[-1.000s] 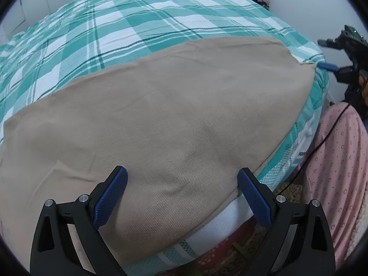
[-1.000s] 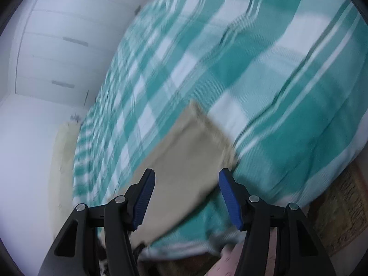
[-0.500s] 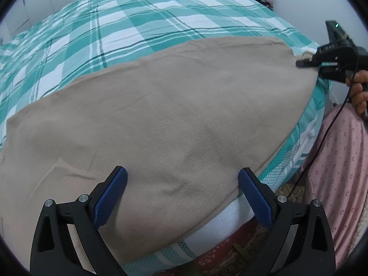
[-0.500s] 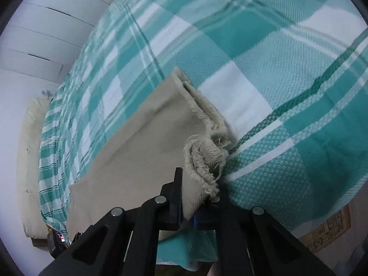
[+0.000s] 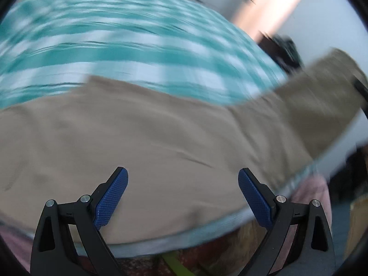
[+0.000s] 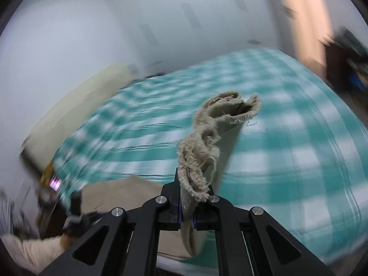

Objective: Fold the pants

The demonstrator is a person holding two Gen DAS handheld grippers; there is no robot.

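Beige pants [image 5: 147, 142]: the right gripper [image 6: 187, 211], shut on the frayed hem [image 6: 207, 138], has lifted it toward twelve o'clock; left gripper [image 5: 182, 197] gapes empty.

The pants [image 5: 161, 138] are plain tan, with a frayed pale hem [image 6: 207, 142]. The bedspread [image 5: 115, 53] is teal-and-white plaid. The tongs' pads [image 5: 111, 195] are blue.

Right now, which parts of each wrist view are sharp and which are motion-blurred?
Left wrist view: the open left gripper is crisp; the beige cotton pants and teal-and-white checked bedspread smear sideways. Right wrist view: the right gripper and the frayed hem are sharp; bedspread and walls streak.
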